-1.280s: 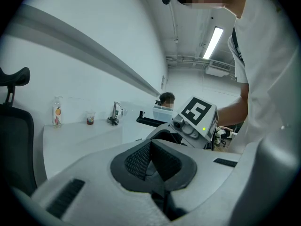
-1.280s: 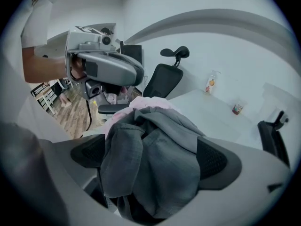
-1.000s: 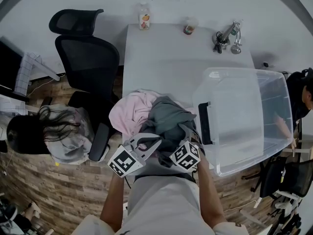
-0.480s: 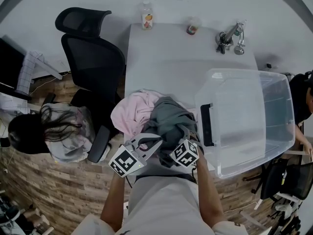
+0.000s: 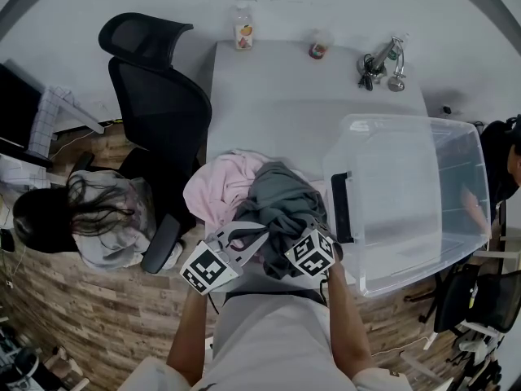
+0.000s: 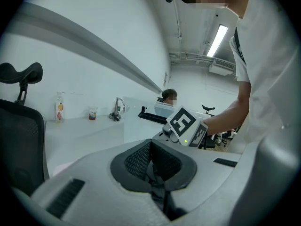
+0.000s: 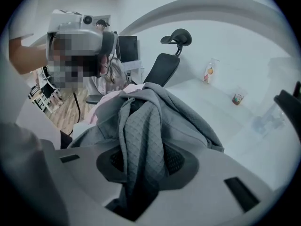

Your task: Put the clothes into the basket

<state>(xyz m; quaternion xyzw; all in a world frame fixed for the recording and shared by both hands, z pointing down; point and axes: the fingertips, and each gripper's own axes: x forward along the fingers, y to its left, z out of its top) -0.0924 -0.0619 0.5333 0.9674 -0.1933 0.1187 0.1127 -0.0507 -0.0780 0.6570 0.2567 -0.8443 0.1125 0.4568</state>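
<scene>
Grey quilted garment (image 5: 281,194) lies heaped on the white table (image 5: 285,88), with one raised fold running straight down between the jaws of the right gripper (image 7: 143,166). Those jaws have just been closing and now pinch that fold, which I judge is the grab meant to lift the piece. The rest of the cloth trails away ahead of the claw. A pink garment (image 5: 218,184) lies beyond it and to that claw's left, partly under the grey one, so it probably has to wait its turn. The clear plastic bin (image 5: 456,137) that serves as the basket stands close on the right claw's right side, tilted with its mouth towards the pile, which should make the carry short. The left gripper (image 6: 150,159) hovers beside the right one with its jaws pressed together on nothing, pointing nearly level across the table and seemingly idle.
</scene>
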